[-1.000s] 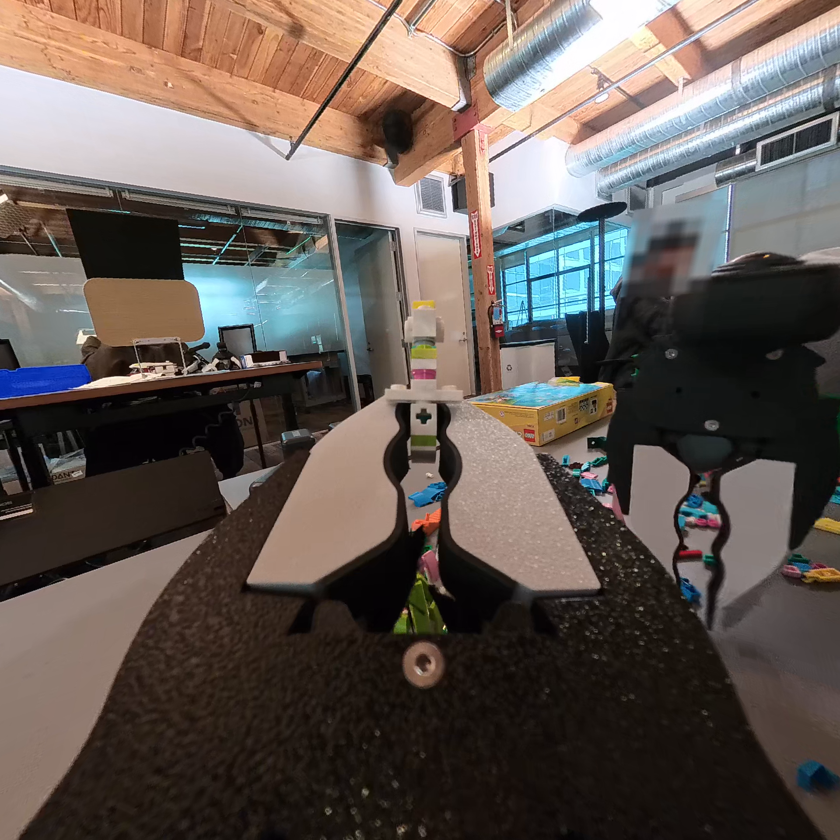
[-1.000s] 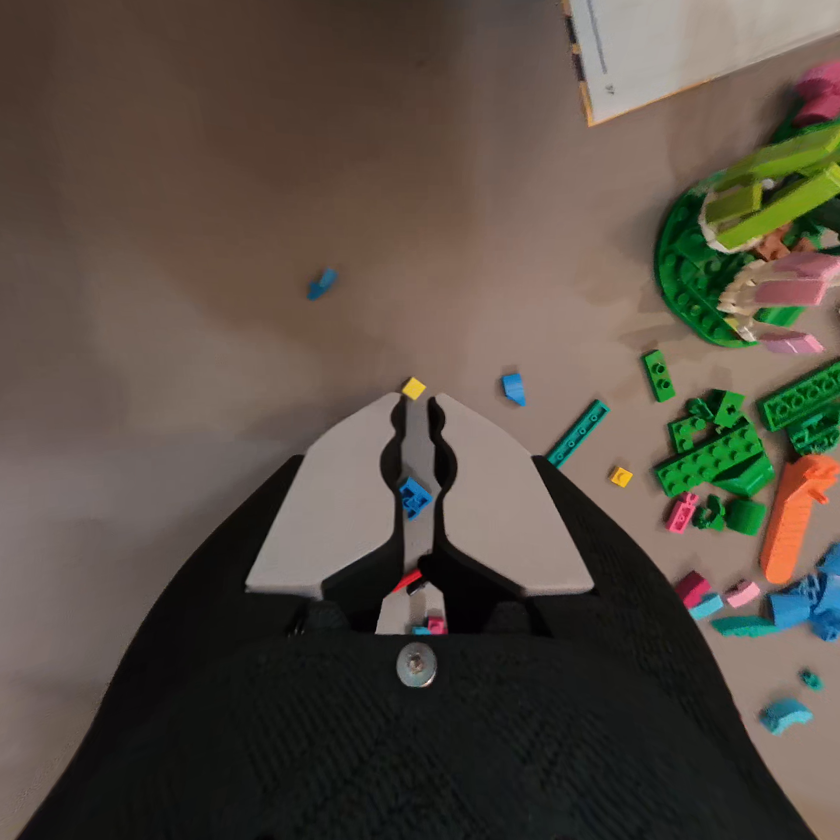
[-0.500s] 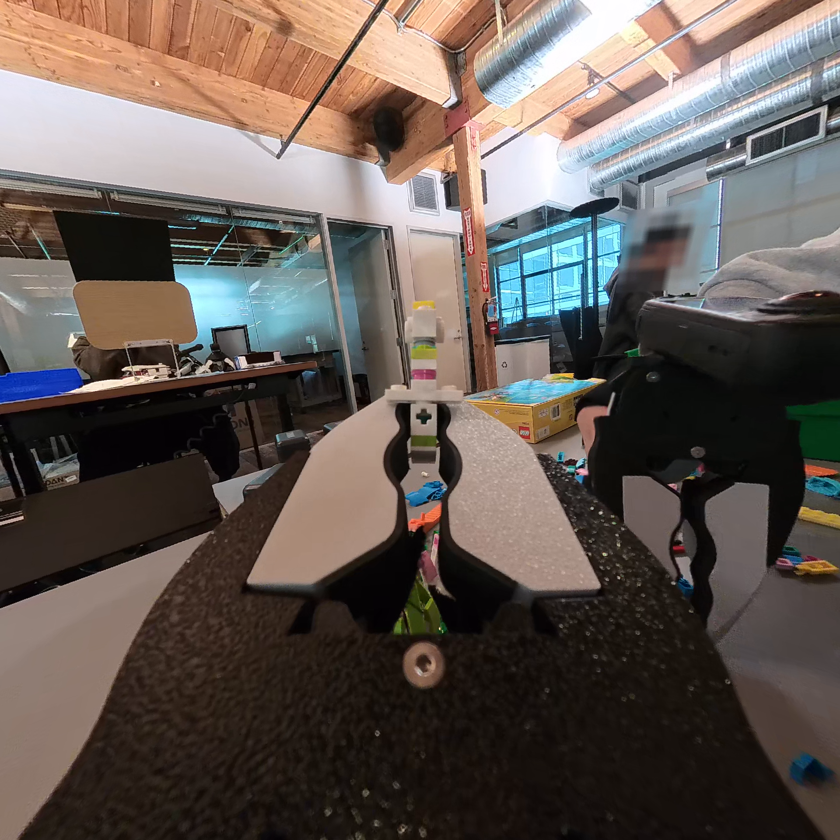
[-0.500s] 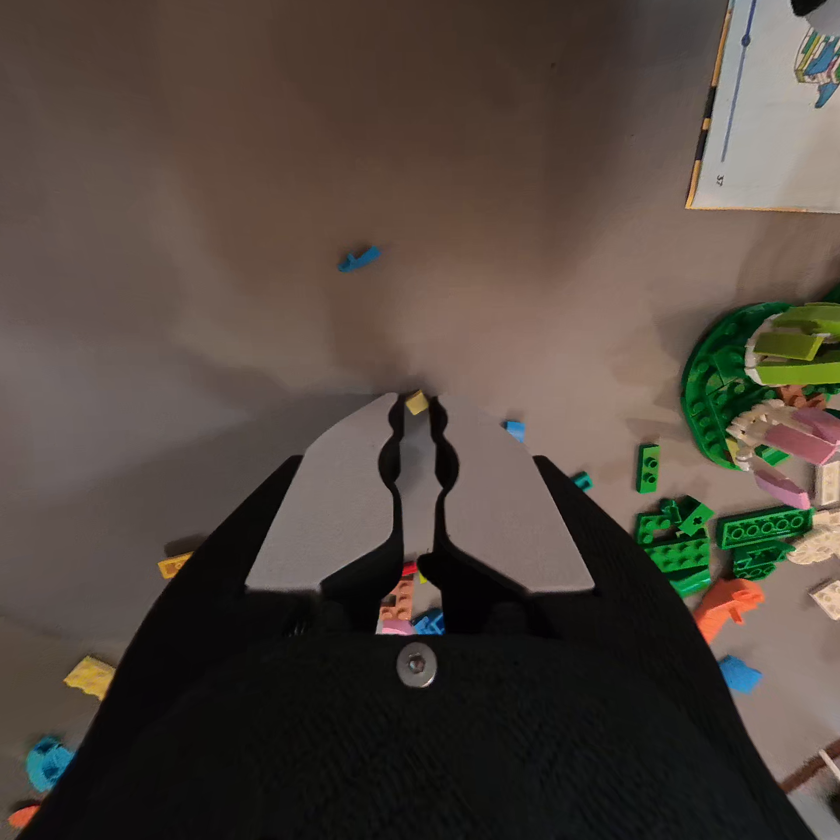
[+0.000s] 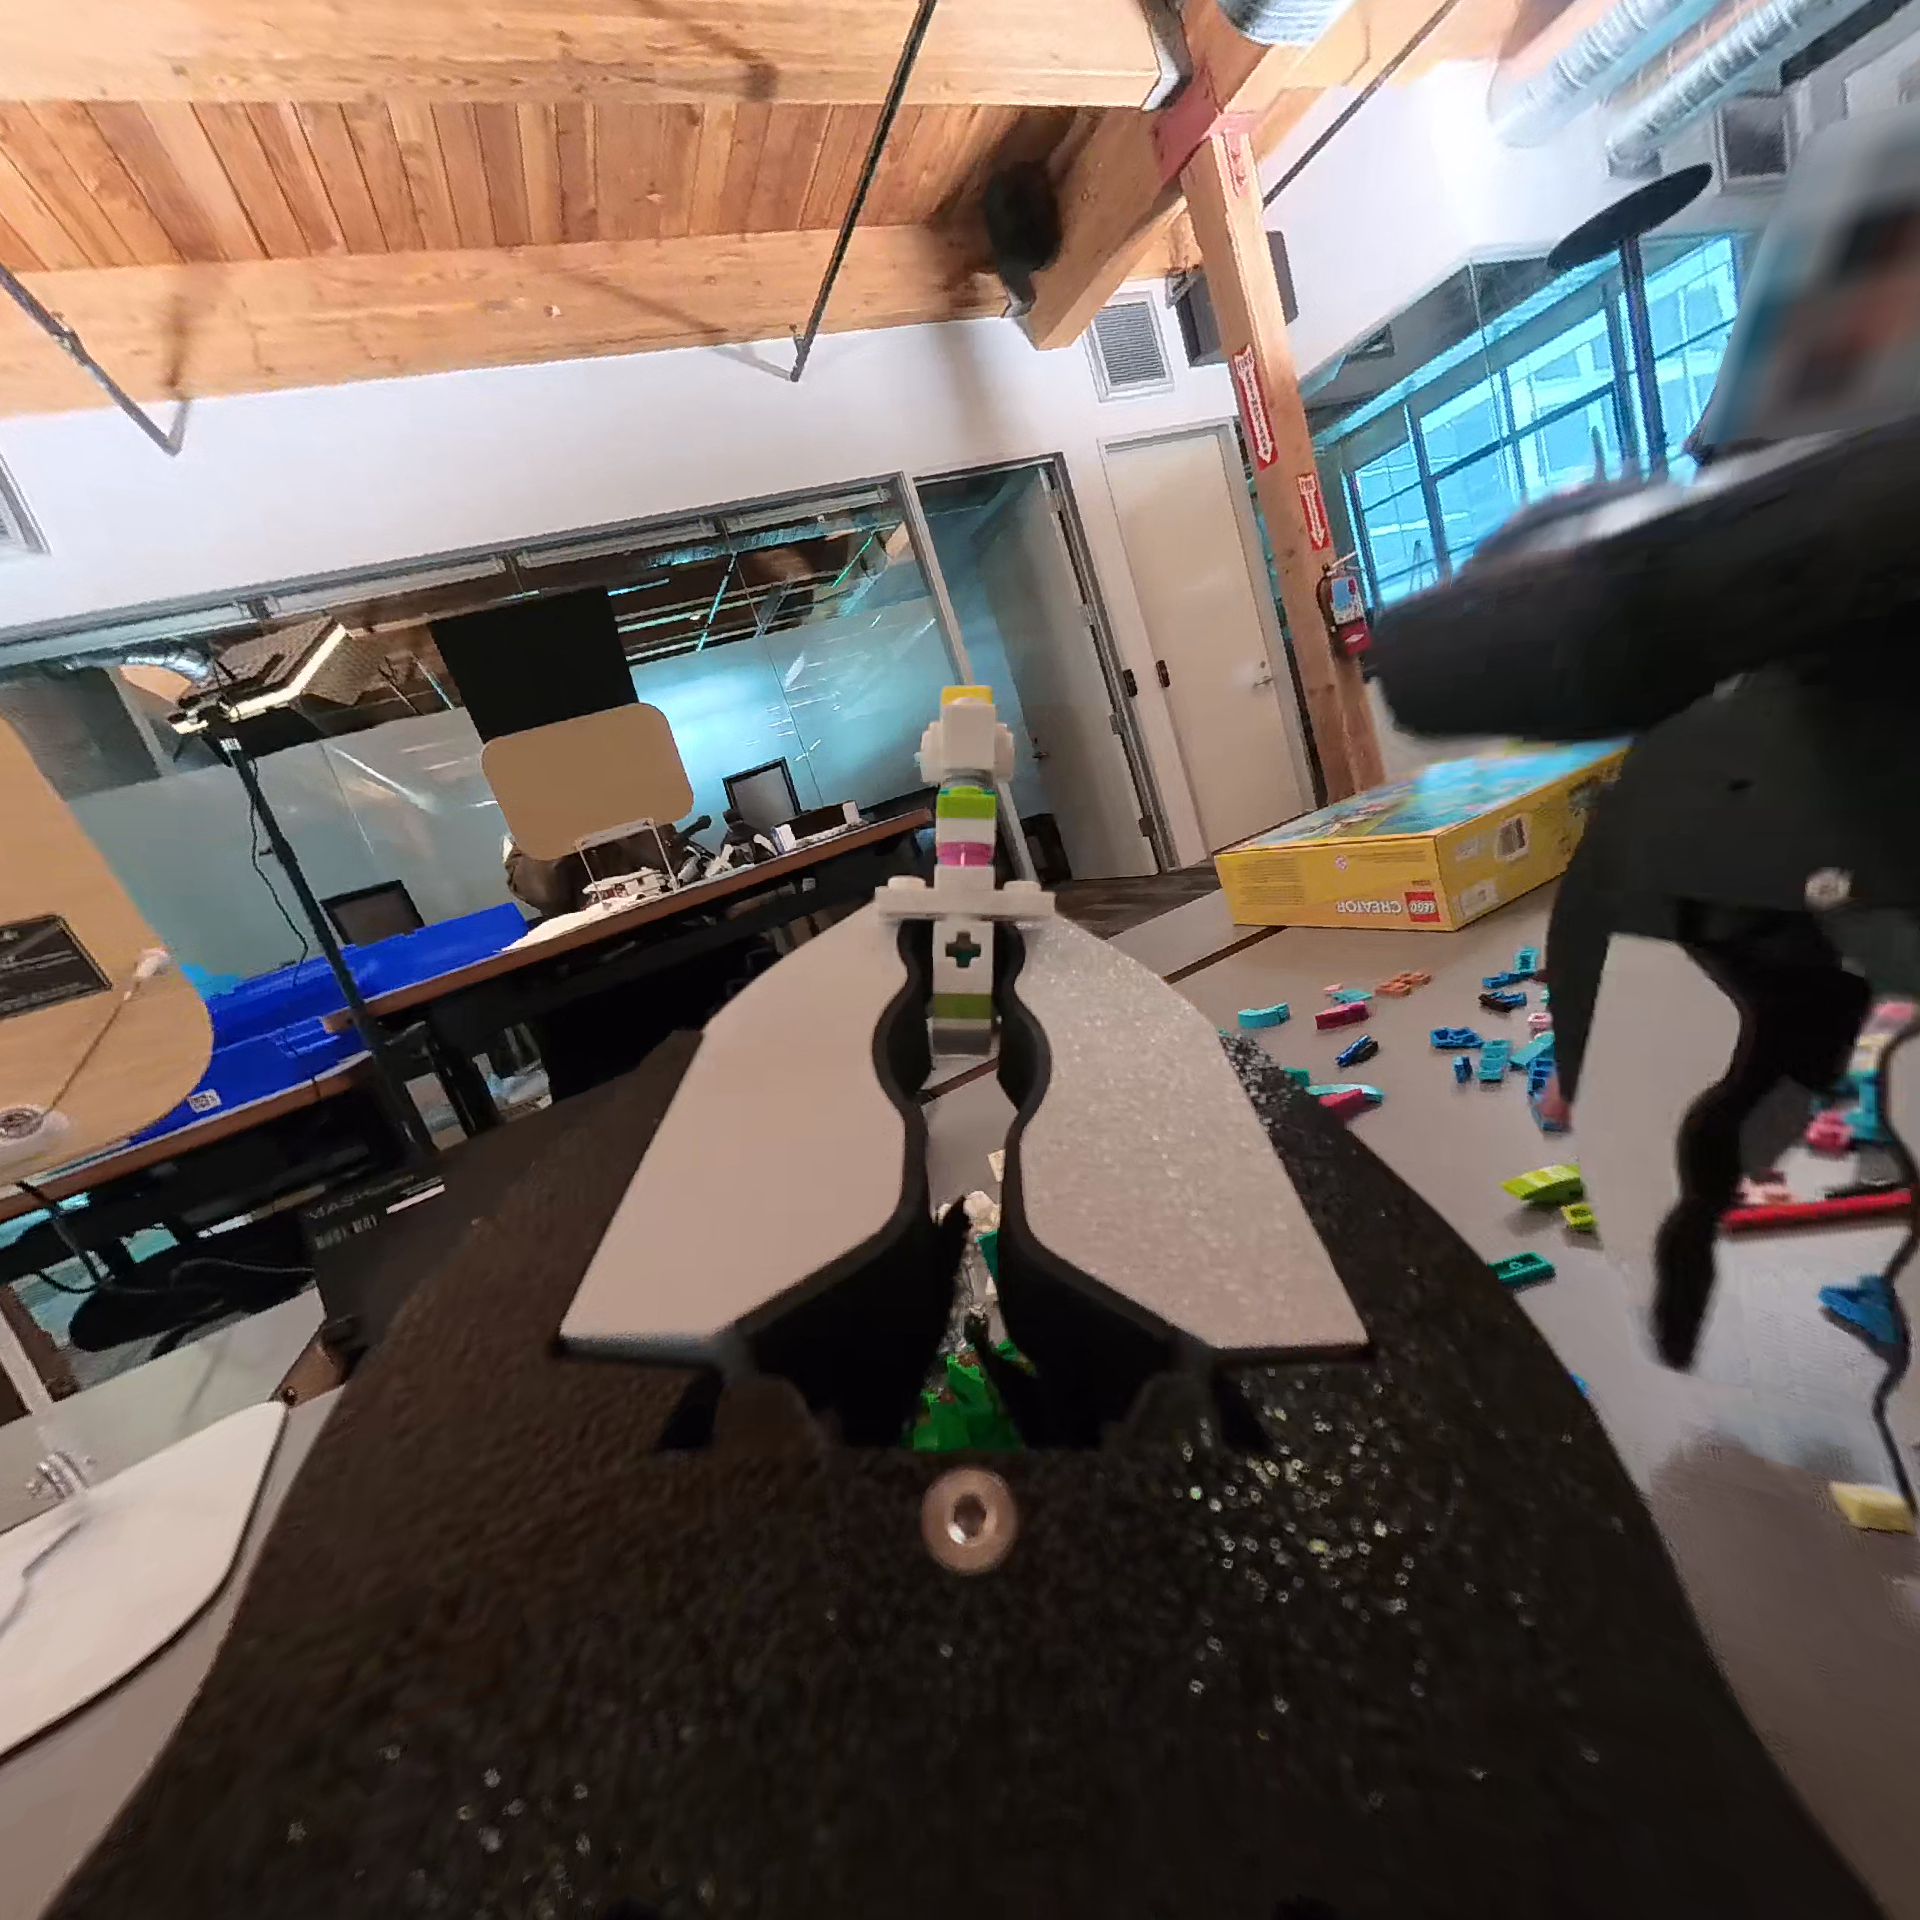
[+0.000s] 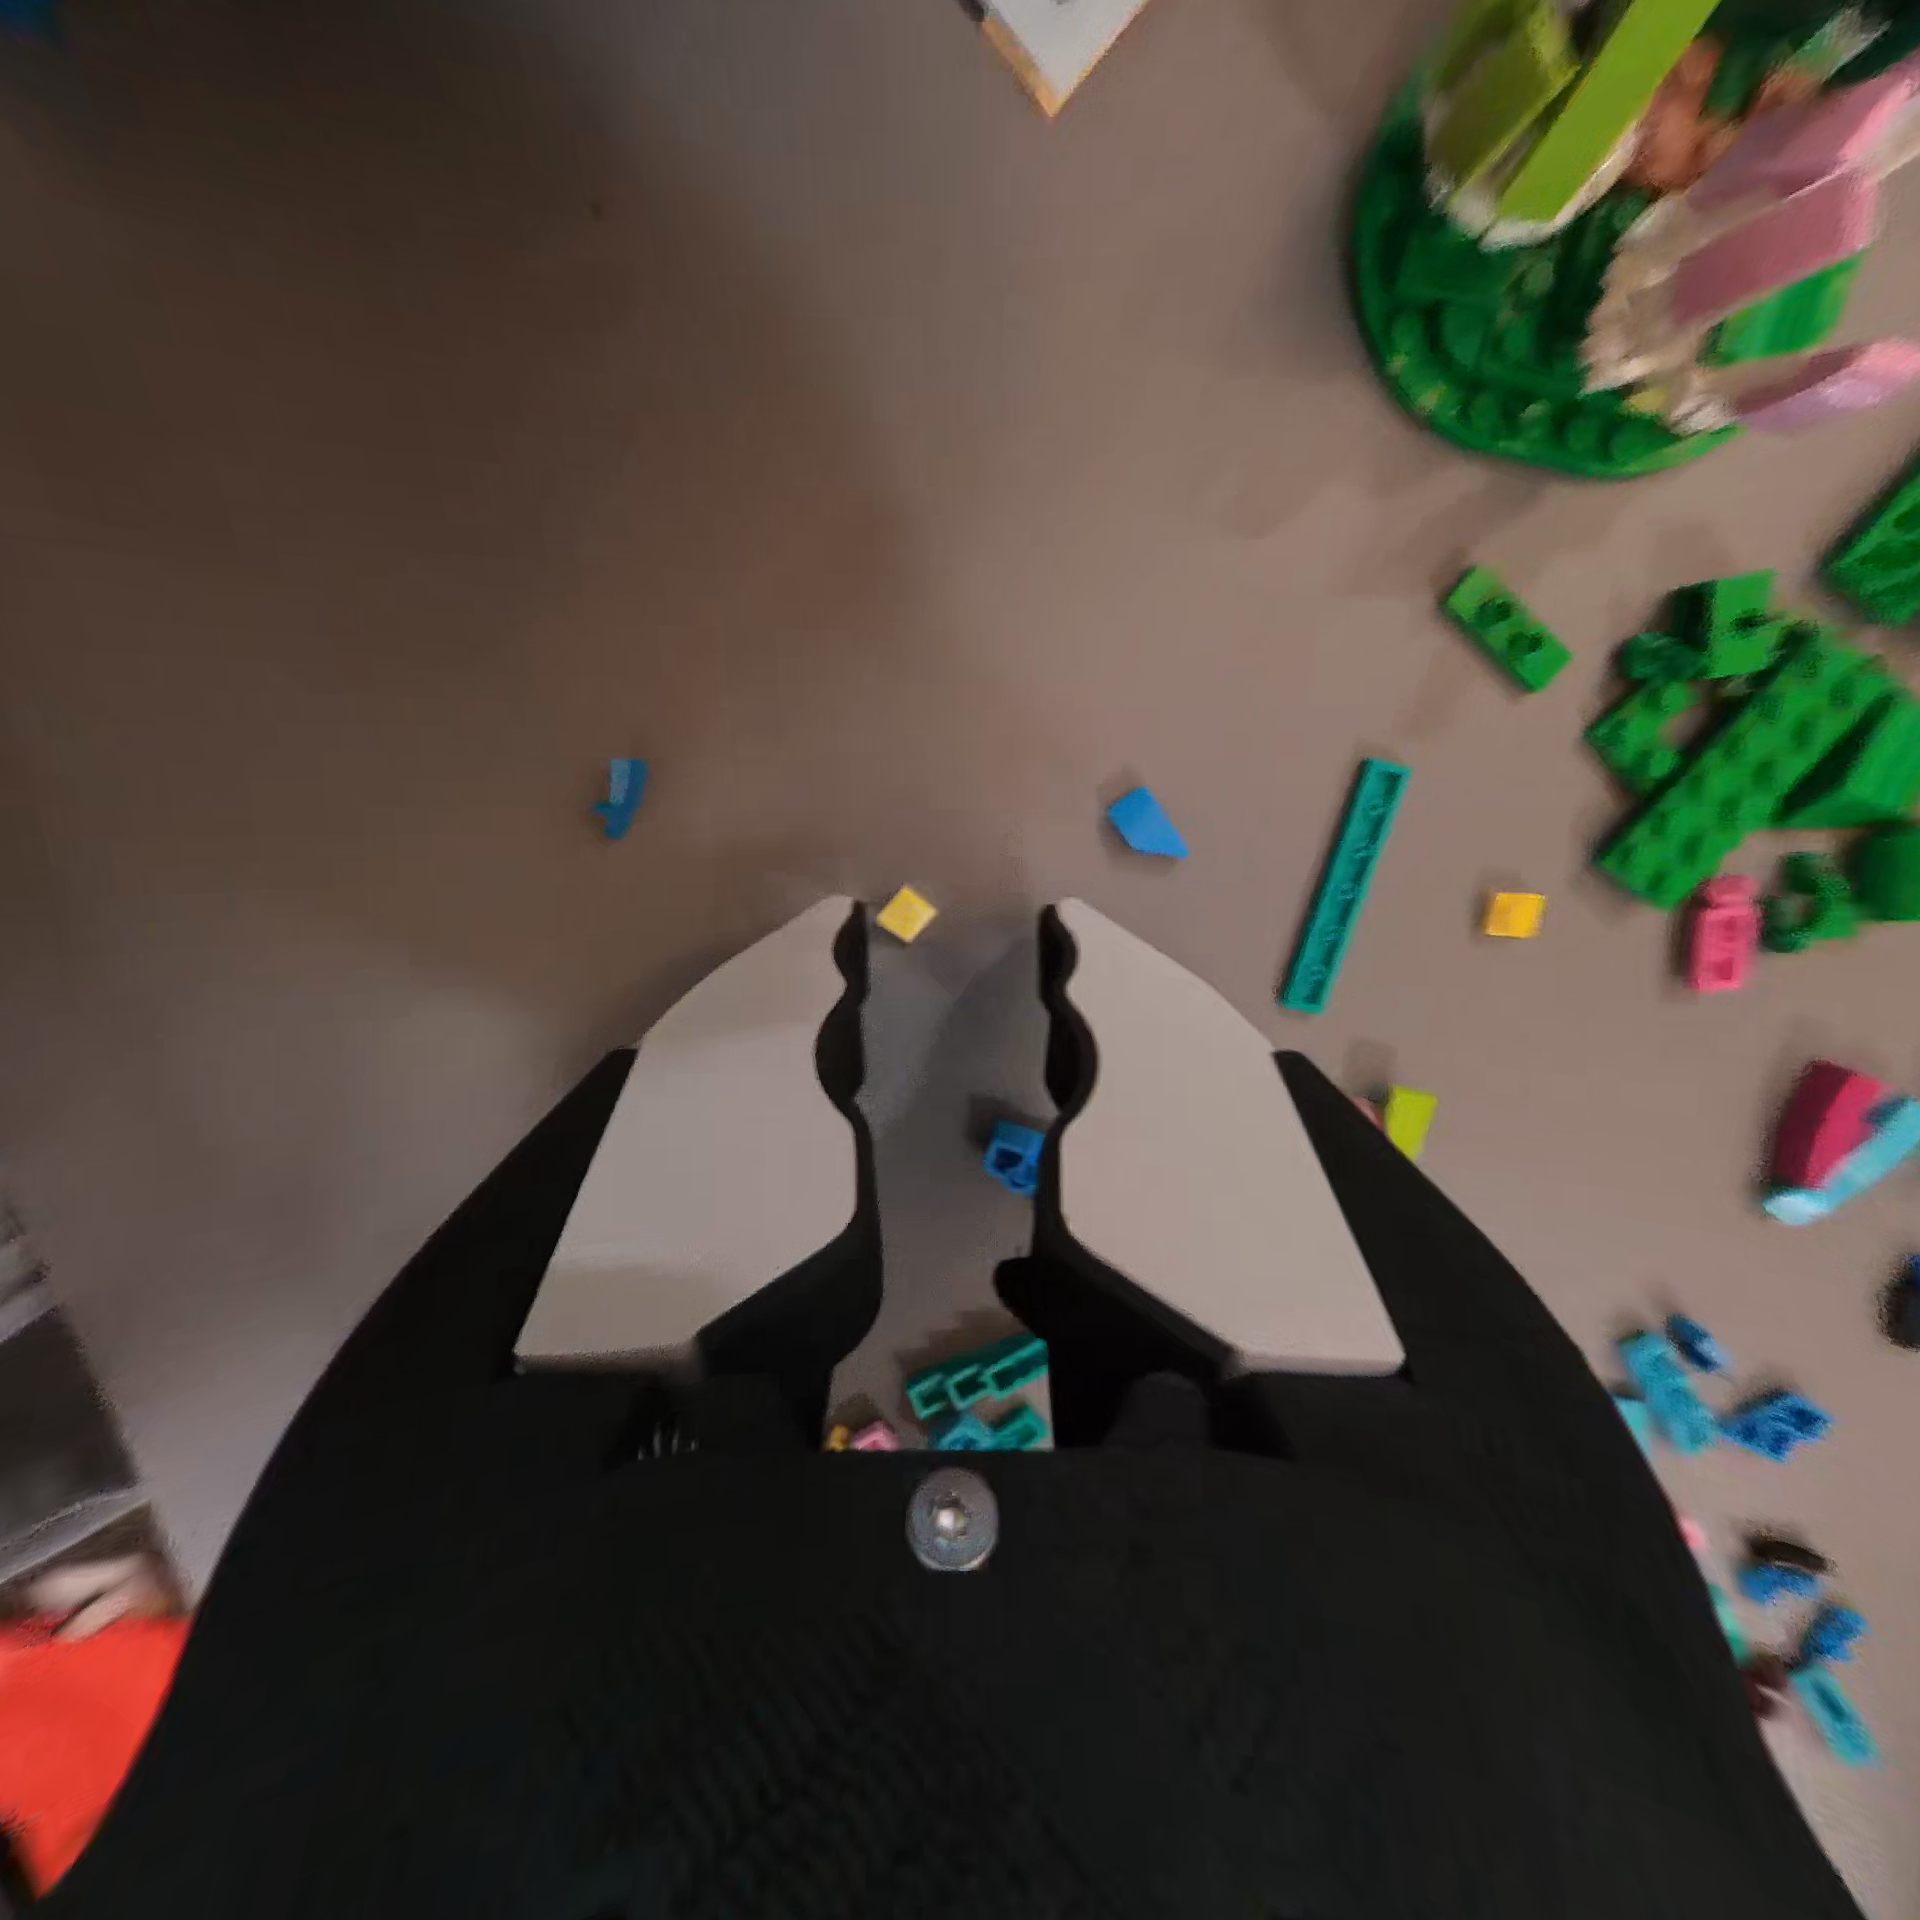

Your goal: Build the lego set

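My left gripper [image 5: 964,935] is shut on a slim lego stack [image 5: 964,831] of white, lime and pink pieces with a yellow top, held upright above the table. My right gripper [image 6: 948,920] is open, pointing down at the grey table, with a small yellow tile [image 6: 906,913] just past its tips, nearer the left fingertip. It also shows in the left wrist view [image 5: 1621,1195], to the right, blurred. A round green lego model [image 6: 1621,239] with lime and pink parts stands at the upper right.
Loose green plates [image 6: 1756,748], a teal bar [image 6: 1345,883], blue pieces [image 6: 1146,824] and a second yellow tile [image 6: 1514,914] lie right of my right gripper. A booklet corner [image 6: 1055,42] is at the top. A yellow lego box [image 5: 1423,852] lies far back on the table. There is about 20 centimetres between the tips of the two grippers. My right tips are roughly 5 centimetres from the teal bar [image 6: 1345,883].
My right gripper has opened and come closer to the table by the yellow tile. My left gripper has tilted and turned, still holding the stack.
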{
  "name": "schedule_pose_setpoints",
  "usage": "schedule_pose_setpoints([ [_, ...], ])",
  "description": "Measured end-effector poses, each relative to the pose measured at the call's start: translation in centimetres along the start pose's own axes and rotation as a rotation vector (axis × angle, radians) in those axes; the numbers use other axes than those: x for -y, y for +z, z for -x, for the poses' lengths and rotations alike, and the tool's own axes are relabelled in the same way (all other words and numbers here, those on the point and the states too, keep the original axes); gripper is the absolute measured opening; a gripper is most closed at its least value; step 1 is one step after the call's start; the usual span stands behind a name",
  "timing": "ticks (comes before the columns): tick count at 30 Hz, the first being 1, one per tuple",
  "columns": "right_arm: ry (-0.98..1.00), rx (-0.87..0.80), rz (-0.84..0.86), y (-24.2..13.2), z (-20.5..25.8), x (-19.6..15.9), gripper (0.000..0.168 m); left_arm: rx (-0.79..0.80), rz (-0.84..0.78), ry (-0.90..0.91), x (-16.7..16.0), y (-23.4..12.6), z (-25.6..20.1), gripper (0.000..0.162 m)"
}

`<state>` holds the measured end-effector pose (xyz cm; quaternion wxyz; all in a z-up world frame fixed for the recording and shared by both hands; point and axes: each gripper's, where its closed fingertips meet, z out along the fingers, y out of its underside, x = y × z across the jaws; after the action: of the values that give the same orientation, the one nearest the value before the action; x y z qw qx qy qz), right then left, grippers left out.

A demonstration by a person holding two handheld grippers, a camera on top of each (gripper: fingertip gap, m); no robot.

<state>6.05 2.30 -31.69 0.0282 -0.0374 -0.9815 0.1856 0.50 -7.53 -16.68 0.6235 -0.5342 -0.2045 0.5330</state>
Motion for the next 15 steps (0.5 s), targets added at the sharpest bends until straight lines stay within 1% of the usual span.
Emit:
schedule_pose_setpoints([
  [1, -0.003, -0.036, -0.063, -0.6, -0.5, 0.8, 0.037, 0.004, 0.004, 0.017, 0.0, 0.0, 0.0, 0.008],
  [2, 0.027, -0.05, -0.142, -1.5, -0.7, 2.0, 0.038, 0.008, 0.007, 0.039, 0.0, 0.0, 0.0, 0.008],
  [4, 0.177, 0.02, -0.339, -3.8, -0.5, 4.9, 0.036, 0.021, 0.02, 0.122, -0.1, 0.0, 0.0, 0.008],
  [5, 0.279, 0.079, -0.448, -5.2, -0.4, 6.5, 0.035, 0.03, 0.024, 0.209, 0.0, 0.0, -0.1, 0.008],
  [7, 0.491, 0.212, -0.635, -8.2, -0.5, 8.9, 0.033, 0.047, 0.015, 0.455, 0.3, 0.0, -0.7, 0.008],
  [9, 0.674, 0.339, -0.769, -10.7, -1.0, 10.3, 0.034, 0.043, 0.015, 0.618, 0.1, 0.0, -1.7, 0.008],
  [10, 0.743, 0.381, -0.812, -11.4, -1.3, 10.5, 0.035, 0.042, 0.014, 0.667, 0.1, 0.0, -2.0, 0.008],
  [12, 0.831, 0.416, -0.846, -12.0, -1.7, 10.5, 0.038, 0.052, 0.019, 0.738, 0.1, 0.1, -2.1, 0.008],
  [15, 0.884, 0.381, -0.837, -11.5, -1.9, 10.2, 0.04, 0.055, 0.009, 0.84, 0.2, 0.0, -2.4, 0.008],
])
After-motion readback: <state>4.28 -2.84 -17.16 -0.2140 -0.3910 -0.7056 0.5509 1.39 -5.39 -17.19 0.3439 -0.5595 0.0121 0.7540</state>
